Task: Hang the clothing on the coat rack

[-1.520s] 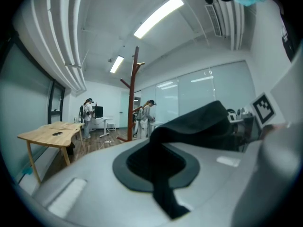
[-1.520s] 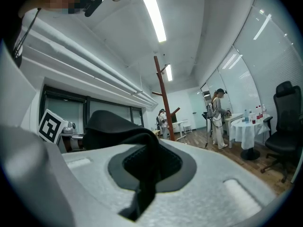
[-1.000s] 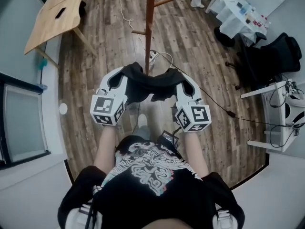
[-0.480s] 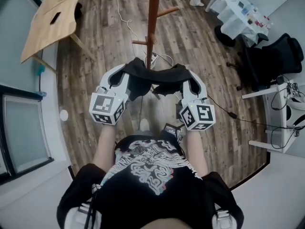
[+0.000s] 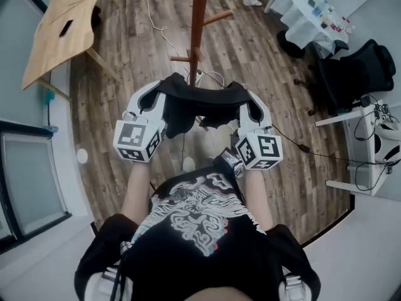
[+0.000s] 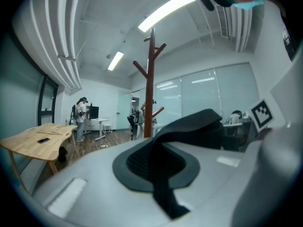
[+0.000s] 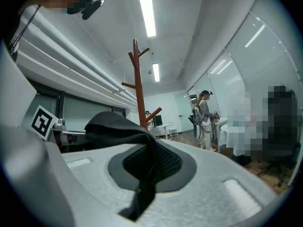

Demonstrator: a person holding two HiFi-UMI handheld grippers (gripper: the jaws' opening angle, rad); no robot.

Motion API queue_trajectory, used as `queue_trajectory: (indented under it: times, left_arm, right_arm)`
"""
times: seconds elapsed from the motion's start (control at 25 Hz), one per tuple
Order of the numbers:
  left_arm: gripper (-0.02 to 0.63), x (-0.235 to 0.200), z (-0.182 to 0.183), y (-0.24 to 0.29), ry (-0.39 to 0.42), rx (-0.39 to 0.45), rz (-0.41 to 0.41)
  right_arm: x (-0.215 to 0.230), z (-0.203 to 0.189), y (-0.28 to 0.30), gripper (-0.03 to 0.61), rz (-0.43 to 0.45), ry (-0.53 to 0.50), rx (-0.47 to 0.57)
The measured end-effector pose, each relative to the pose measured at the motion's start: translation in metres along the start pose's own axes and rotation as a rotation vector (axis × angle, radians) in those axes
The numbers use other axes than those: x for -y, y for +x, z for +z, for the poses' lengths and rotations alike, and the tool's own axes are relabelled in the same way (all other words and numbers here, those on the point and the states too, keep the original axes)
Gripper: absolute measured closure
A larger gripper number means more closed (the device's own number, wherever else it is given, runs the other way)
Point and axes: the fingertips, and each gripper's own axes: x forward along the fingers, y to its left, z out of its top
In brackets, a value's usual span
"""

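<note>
- The black clothing (image 5: 200, 98) is now stretched flatter between the two claws than a moment ago, and it has come nearer to the coat rack (image 5: 198, 17), just before its pole
- The left claw (image 5: 161, 98) is pressed together on one end of the cloth, and the right claw (image 5: 245, 99) pinches the other end
- I judge the approach almost finished; lifting the cloth over a peg (image 5: 218, 16) is not yet done
</note>
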Motion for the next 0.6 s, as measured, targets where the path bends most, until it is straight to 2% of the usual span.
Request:
queue_trajectory:
  times: [0.6]
  left_arm:
    - [0.617, -0.022, 0.009, 0.025, 0.01, 0.001, 0.005]
  right_arm:
    - [0.009, 0.009, 0.036, 0.569, 0.012, -0.012, 0.009]
